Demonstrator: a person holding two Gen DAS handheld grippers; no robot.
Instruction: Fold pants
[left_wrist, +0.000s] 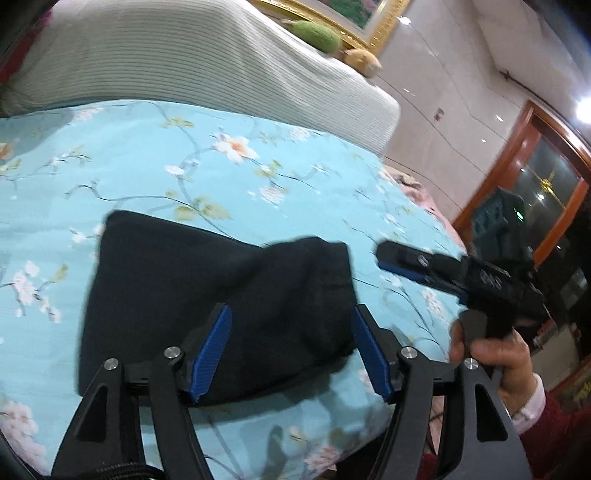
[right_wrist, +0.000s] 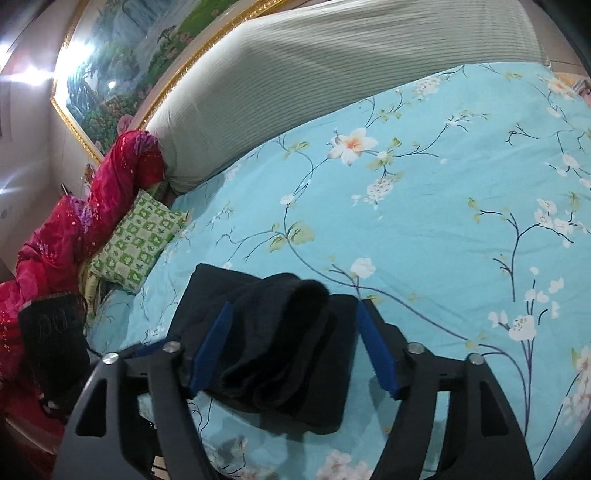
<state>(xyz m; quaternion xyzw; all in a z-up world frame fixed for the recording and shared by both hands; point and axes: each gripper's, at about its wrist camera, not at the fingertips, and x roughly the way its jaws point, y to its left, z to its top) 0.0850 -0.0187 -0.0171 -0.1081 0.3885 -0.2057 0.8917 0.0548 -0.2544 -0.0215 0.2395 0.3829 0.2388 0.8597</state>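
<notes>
pants (left_wrist: 207, 295): black, folded bundle on bedsheet (left_wrist: 184, 166) | left gripper (left_wrist: 291, 350), right gripper (right_wrist: 293, 347): jaws apart

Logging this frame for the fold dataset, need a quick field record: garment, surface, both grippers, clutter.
garment: black pants, folded into a compact bundle, top layer bunched
surface: blue floral bedsheet
left gripper: jaws open, above the pants, nothing gripped
right gripper: jaws open, nothing gripped
clutter: green checked pillow, red blanket, grey ribbed cushion

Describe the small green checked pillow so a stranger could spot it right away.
Start at the bed's blue floral sheet and go to its edge by the grey ribbed headboard cushion. The green checked pillow lies there beside a red quilt, the only green-and-white squared fabric.
</notes>
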